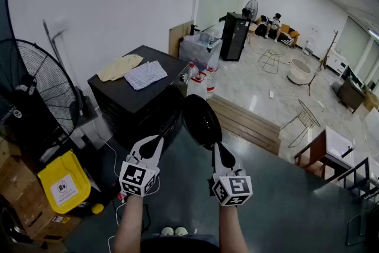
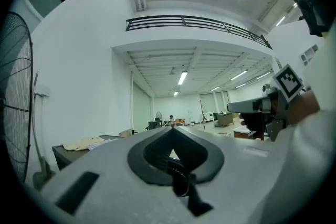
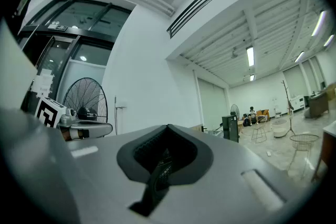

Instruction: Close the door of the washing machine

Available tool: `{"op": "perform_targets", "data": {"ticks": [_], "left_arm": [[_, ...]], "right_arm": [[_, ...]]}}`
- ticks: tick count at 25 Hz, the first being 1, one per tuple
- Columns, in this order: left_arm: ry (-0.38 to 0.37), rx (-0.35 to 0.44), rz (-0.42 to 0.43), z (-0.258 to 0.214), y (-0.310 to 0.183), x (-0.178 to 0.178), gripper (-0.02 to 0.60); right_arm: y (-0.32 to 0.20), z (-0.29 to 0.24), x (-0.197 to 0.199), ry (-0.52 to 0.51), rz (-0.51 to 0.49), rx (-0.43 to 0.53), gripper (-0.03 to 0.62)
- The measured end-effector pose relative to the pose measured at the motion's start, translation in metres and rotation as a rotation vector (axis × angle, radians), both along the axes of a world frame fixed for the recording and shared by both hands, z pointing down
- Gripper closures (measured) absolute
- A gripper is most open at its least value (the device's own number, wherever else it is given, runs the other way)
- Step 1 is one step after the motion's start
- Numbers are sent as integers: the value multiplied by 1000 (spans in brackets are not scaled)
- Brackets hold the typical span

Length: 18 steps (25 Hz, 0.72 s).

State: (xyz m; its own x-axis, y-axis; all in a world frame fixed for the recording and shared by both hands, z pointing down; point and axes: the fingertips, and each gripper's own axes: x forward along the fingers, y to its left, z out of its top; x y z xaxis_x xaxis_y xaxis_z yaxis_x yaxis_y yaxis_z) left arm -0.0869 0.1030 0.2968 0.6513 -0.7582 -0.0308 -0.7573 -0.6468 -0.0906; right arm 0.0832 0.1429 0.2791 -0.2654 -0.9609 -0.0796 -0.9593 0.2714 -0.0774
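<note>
So the black washing machine (image 1: 139,105) is sitting against the white wall, and its round door (image 1: 201,120) is hanging wide open, sticking out towards the person. A beige cloth (image 1: 118,67) and a checked cloth (image 1: 145,74) are lying on top of the machine, side by side.

The person is holding both grippers out level in front. The right gripper (image 1: 217,148) is pointing its tip right at the lower edge of the door, with its fingers clenched together and nothing between them. Can't really tell if it's actually touching the door or just sitting under it. The left gripper (image 1: 155,143) is hovering just left of the door in front of the machine, its fingers clenched too and gripping nothing.

A big floor fan (image 1: 37,105) is standing off to the left with a yellow container (image 1: 63,184) below it. A low wooden platform (image 1: 244,121) is running along the floor behind the door, and someone is sitting way at the back of the room
</note>
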Motion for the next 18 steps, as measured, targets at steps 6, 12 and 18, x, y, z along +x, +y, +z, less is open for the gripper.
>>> {"op": "perform_targets", "data": {"ticks": [6,12,18], "left_arm": [[4,-2,1,0,-1,-1,581],[1,-4,4,-1,3,2,581],[-1,-8,5,2,6,1,581]], "right_arm": [[0,-2,-2,-2,-1,3,586],[5,0,2,-14,0,0,586],[8,8,5,-38,9,-10,585]]}}
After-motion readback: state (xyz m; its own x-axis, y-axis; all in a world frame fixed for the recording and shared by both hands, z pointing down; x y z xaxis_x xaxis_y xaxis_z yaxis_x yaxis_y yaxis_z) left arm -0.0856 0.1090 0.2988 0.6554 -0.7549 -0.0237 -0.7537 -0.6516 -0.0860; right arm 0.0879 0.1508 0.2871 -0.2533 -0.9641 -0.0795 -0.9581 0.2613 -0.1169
